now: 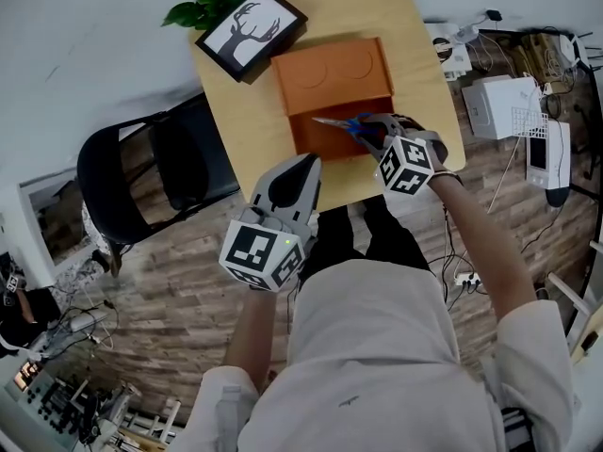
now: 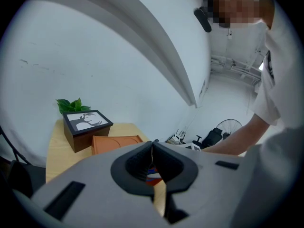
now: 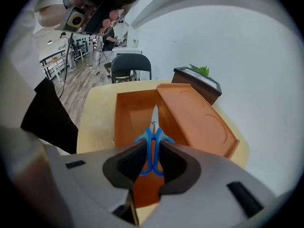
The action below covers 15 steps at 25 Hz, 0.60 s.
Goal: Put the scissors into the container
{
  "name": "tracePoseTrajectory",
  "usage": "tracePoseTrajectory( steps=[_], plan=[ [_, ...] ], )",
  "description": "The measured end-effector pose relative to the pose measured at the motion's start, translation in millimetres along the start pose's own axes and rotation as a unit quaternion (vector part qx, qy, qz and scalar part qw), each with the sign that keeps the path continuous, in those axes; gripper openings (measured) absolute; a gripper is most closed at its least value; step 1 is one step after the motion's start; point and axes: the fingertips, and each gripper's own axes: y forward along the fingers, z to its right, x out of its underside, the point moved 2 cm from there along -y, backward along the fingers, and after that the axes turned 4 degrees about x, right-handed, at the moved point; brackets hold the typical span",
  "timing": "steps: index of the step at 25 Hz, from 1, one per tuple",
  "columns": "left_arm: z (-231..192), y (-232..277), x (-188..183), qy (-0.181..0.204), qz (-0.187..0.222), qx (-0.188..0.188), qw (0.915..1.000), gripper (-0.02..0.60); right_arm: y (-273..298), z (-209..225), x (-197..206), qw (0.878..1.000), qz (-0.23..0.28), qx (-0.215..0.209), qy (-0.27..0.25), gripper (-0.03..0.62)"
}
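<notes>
Scissors (image 3: pixel 154 120) — small, blue-handled, judged light and rigid. The steel blades are likely slick, so the plastic loops are the sound hold. Right gripper (image 3: pixel 152 148) is clamped on those loops, tips aimed into the orange container (image 3: pixel 122 113), over its open compartment. Left gripper (image 2: pixel 152 148) — jaws together, empty, near the wooden table (image 1: pixel 236 111) edge.

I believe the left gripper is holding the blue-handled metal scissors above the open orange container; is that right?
Not quite: it is the right gripper that is shut on the blue-handled metal scissors above the open orange container, as the right gripper view shows. The left gripper is shut on nothing.
</notes>
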Motion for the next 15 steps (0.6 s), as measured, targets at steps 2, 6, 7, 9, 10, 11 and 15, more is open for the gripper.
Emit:
tracePoseTrajectory(
  steps=[2,6,7,9,10,11,15],
  plan=[
    [-5,0,1,-0.002,-0.004,-0.001,1.0000,0.008,8,-1,1,1.000,-0.010,-0.004,-0.002,0.083],
    [-14,1,4,-0.005,-0.009,-0.002,0.9999,0.008,24,-2,5,0.999,-0.033,-0.011,-0.006,0.083],
    [-16,1,5,-0.007,-0.009,-0.002,0.9999,0.008,27,-2,6,0.999,-0.037,-0.013,-0.006,0.083],
    [-19,1,6,-0.009,-0.009,-0.002,0.9999,0.008,32,-3,7,0.999,-0.045,-0.016,-0.007,0.083],
    [-21,1,6,-0.009,-0.008,-0.002,0.9999,0.008,34,-3,7,0.999,-0.048,-0.016,-0.009,0.083],
    [-22,0,6,-0.009,-0.008,-0.002,0.9999,0.008,36,-3,8,0.998,-0.053,-0.014,-0.012,0.083],
    [-25,0,7,-0.009,-0.008,-0.003,0.9999,0.008,39,-5,11,0.997,-0.075,-0.014,-0.021,0.083]
  ],
)
